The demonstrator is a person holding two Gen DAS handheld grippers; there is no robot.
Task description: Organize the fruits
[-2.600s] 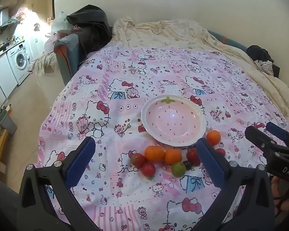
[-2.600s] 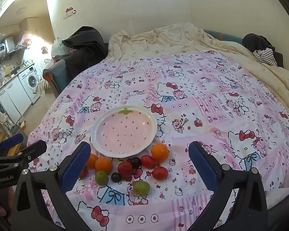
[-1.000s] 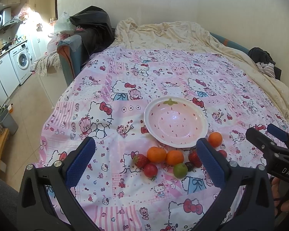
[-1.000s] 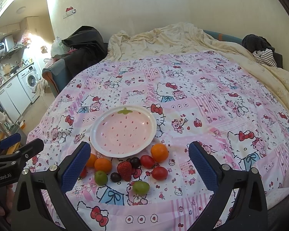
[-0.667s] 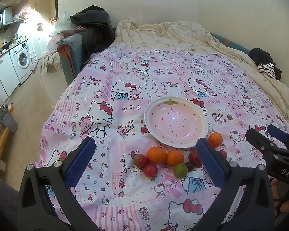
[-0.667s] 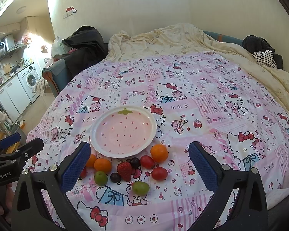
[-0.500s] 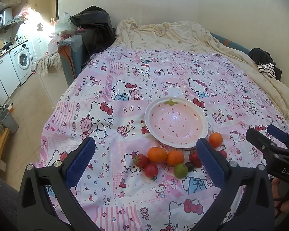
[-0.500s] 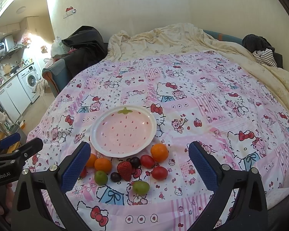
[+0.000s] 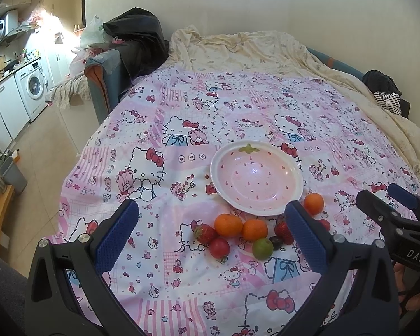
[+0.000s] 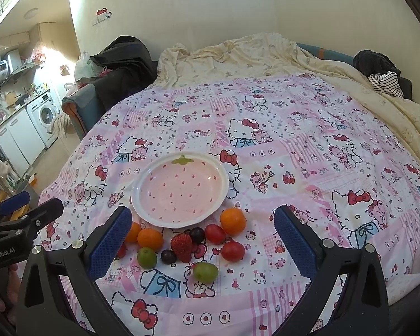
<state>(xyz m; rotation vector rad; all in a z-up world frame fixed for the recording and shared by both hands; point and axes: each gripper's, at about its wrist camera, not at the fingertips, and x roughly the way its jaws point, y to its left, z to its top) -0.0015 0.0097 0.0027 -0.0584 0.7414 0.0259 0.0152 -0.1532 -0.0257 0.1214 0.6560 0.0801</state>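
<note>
One orange half-hidden (gripper finger)

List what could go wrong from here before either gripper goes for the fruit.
1. The fruits lie packed together: the red strawberry touches a dark grape, so closing on one may nudge its neighbours.
2. The round orange tangerine sits on a soft pink patterned bedspread and could roll.
3. The shallow pink strawberry-patterned plate may tip on bedding.

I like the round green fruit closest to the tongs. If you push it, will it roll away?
Probably a little. The green fruit looks round and smooth, so a nudge could start it rolling. It lies on a soft bedspread, which would likely slow it soon. Its skin looks shiny, so it might slip when the open right tongs squeeze it.
</note>
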